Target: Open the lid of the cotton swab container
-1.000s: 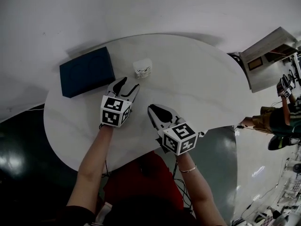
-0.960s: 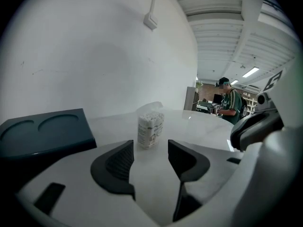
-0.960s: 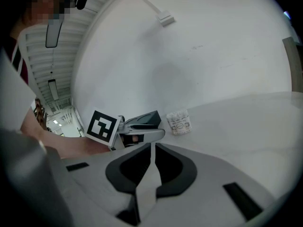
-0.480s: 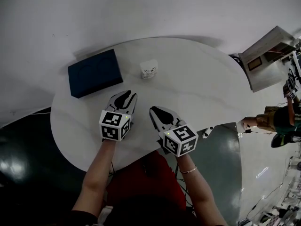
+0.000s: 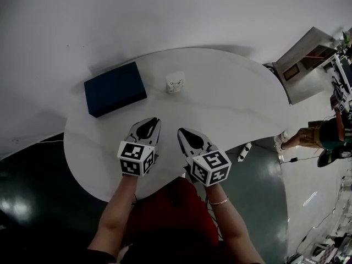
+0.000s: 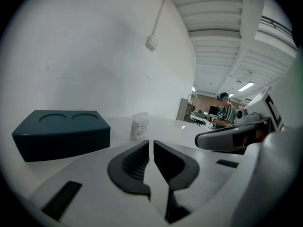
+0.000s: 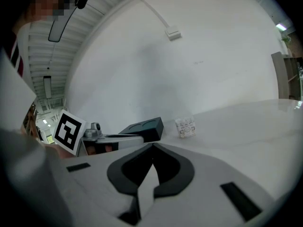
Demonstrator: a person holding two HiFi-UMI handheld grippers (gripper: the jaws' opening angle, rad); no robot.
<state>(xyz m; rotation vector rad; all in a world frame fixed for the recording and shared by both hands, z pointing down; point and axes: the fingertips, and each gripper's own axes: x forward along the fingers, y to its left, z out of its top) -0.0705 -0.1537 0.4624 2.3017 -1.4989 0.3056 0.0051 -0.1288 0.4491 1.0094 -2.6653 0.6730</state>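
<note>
Nothing here carries writing I can read. The swab container [image 5: 175,82] has dark print on its pale side, too small to make out. The only other markings are the black-and-white square patterns on the cubes [image 5: 136,158] of the two grippers.

The left gripper [image 5: 148,125] has its jaws drawn in to a thin slit, with nothing between them. The right gripper [image 5: 185,132] has its jaws tip to tip, also empty. Both hang over the near part of the white table [image 5: 231,103], side by side and a little apart, pointing toward the far side. I cannot tell whether either rests on the tabletop.

The swab container stands upright toward the far edge of the table, well apart from both grippers, its lid on. A dark blue box [image 5: 115,89] lies near it, to its left, the two not touching.
</note>
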